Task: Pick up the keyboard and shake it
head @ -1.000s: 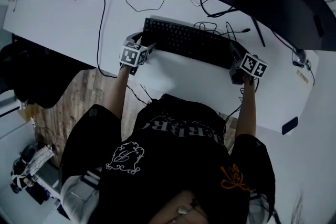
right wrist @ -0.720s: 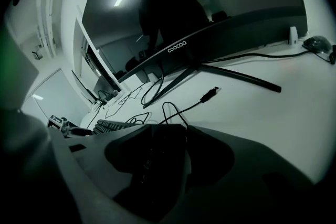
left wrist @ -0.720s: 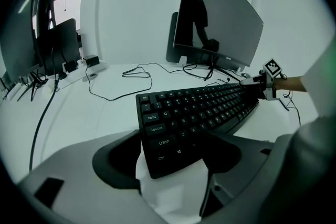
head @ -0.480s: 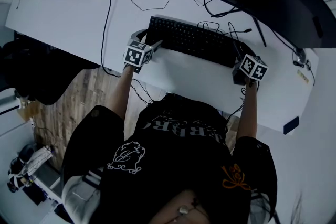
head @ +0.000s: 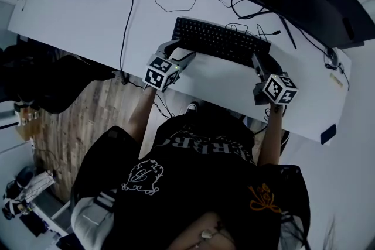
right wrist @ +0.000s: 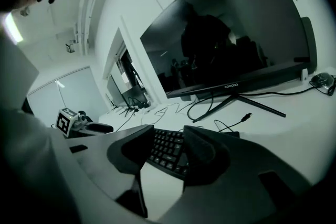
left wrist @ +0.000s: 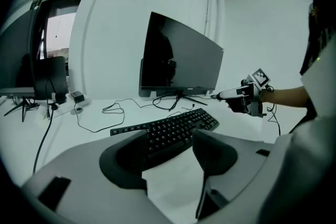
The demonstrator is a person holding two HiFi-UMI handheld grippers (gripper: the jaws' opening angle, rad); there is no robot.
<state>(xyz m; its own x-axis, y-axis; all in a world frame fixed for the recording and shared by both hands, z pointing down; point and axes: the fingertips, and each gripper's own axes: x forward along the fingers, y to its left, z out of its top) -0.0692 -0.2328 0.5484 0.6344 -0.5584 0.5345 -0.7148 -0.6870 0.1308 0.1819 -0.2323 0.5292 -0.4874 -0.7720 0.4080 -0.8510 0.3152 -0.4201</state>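
On the table (head: 76, 20), the keyboard (head: 220, 41) is lying ungripped while the left claw (head: 177, 51) and right claw (head: 263, 64), half-open and just narrowing around nothing, are hovering by its ends, probably needing to drop and clamp.

Arms outstretched, the left gripper (head: 180, 51) points toward one o'clock and the right gripper (head: 259, 62) toward eleven. Both pairs of fingers (left wrist: 212, 152), just closing, stand apart, clamping nothing.

The brand "coocaa" is printed on the lower bezel of the monitor (right wrist: 226, 34). Pale lettering is seen on the person's black shirt (head: 199, 184), but it cannot be read in full.
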